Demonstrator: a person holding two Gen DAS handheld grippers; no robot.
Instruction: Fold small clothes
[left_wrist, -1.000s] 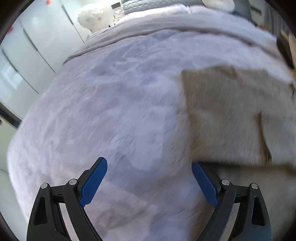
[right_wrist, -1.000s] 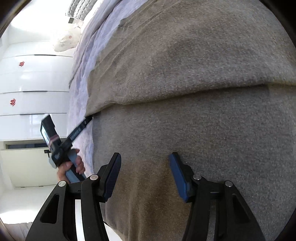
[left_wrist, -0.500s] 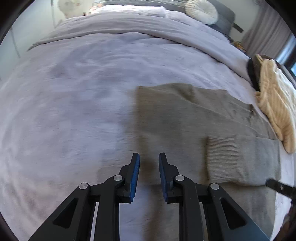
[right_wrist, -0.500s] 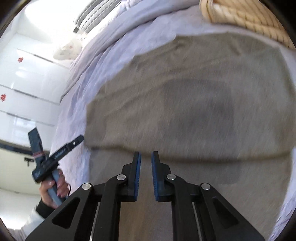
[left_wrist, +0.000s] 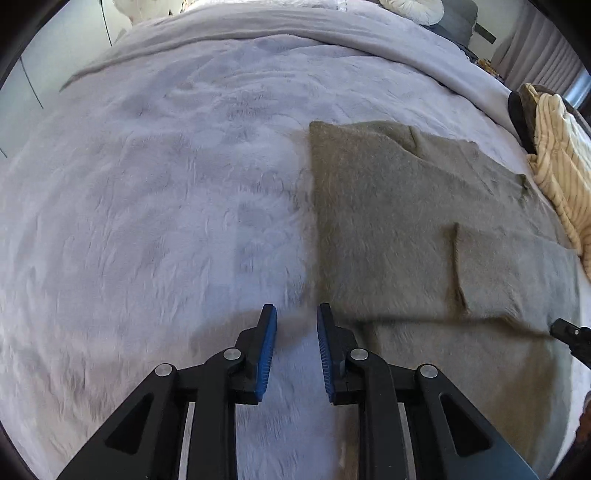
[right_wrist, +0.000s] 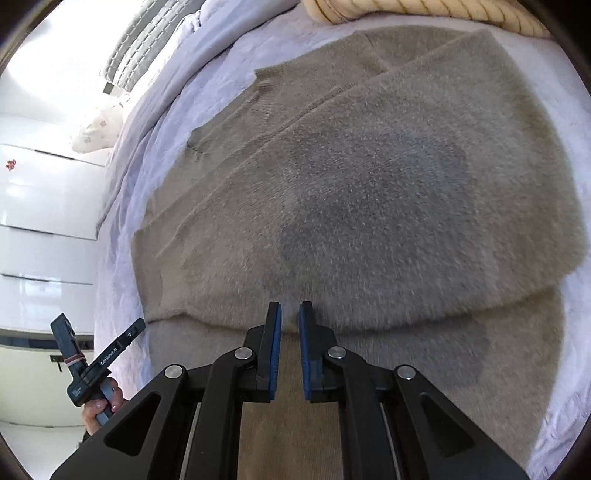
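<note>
Scene: bed (left_wrist: 155, 206) under a pale lilac fleece blanket, viewed along 2 hand-held grippers.

Task item: grey-brown knitted sweater (right_wrist: 369, 192), flat on the bed's right part, 1 sleeve (left_wrist: 513, 273) laid across the body, upper layer ending in a folded edge just ahead of both tools.

Beside it: cream striped garment (left_wrist: 557, 155) past the sweater's far right edge.

Left hand-held gripper (left_wrist: 294, 325): narrow gap between blue pads, nothing between them; over the blanket just beside the sweater's left edge. Wide apart 1 second ago.

Right hand-held gripper (right_wrist: 290, 317): pads nearly together, no cloth pinched; above the sweater's folded edge. Also wider 1 second ago.

Person: a hand (right_wrist: 101, 406) on the left tool's handle, seen from the right wrist view.

Change: both tools narrowed empty and tilted away, more of the bed now in view.

Meaning, as a judgement: a fold seemingly just laid and let go; another fold probably still needed for a compact bundle.
</note>
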